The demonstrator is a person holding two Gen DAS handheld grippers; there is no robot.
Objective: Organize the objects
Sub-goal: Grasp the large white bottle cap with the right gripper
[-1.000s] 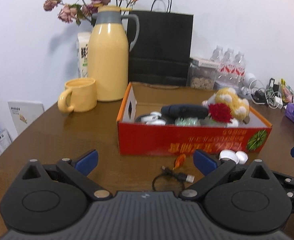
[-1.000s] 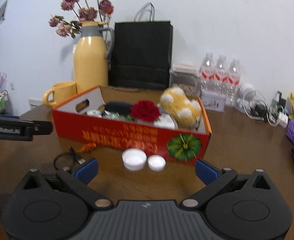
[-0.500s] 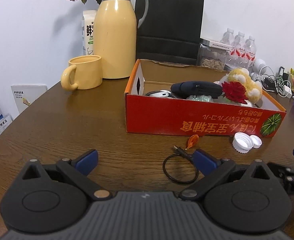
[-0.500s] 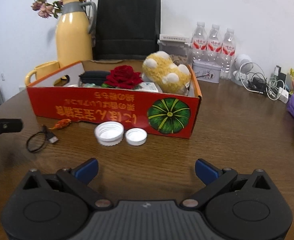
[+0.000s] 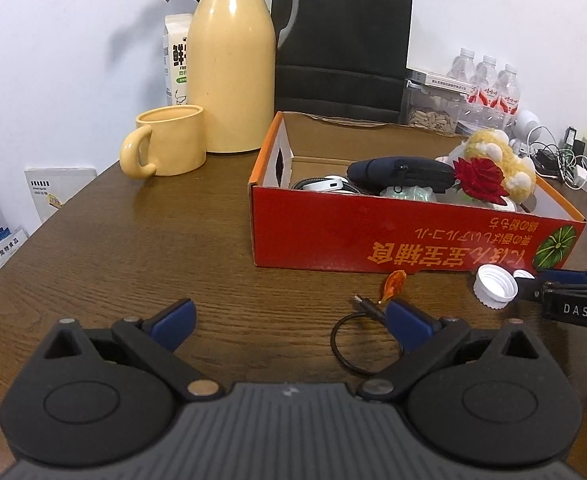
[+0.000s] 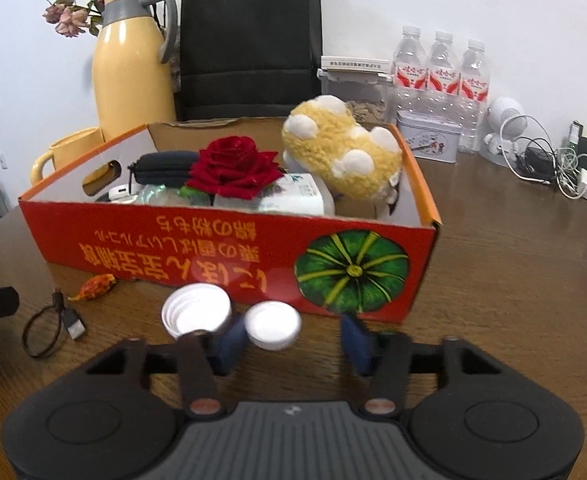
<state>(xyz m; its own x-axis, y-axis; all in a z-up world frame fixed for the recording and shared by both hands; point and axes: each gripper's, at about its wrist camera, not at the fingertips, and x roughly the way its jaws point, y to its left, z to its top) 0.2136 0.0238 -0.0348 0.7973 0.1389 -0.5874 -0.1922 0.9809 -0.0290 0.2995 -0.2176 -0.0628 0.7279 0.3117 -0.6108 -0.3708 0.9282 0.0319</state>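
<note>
A: Starting at our right claw (image 6: 291, 338): the jaws have just been closing. The small white cap (image 6: 272, 325) sits between the blue pads, up against the left pad (image 6: 229, 340), with a clear gap to the right one, so we'd call it still unclamped.

B: Yep. The bigger ribbed white cap (image 6: 196, 312) lies just left of it, outside the jaws. Both sit on the wooden counter (image 6: 513, 280) right at the near wall of the red box (image 6: 221, 256).

A: Our left claw (image 5: 289, 318) hangs spread wide with nothing between the pads. Its right pad (image 5: 407, 322) covers part of the looped black cable (image 5: 357, 344), can't tell if it touches. An orange wrapped candy (image 5: 393, 282) lies just beyond the cable, near the box.

B: Inside the box we've got a red rose (image 6: 233, 168), a yellow plush (image 6: 341, 156), a dark pouch (image 5: 401, 168) and more.

A: Far left: yellow mug (image 5: 169, 146) beside a yellow thermos (image 5: 231, 64), with a black paper bag (image 6: 249, 40) behind the box.
</note>
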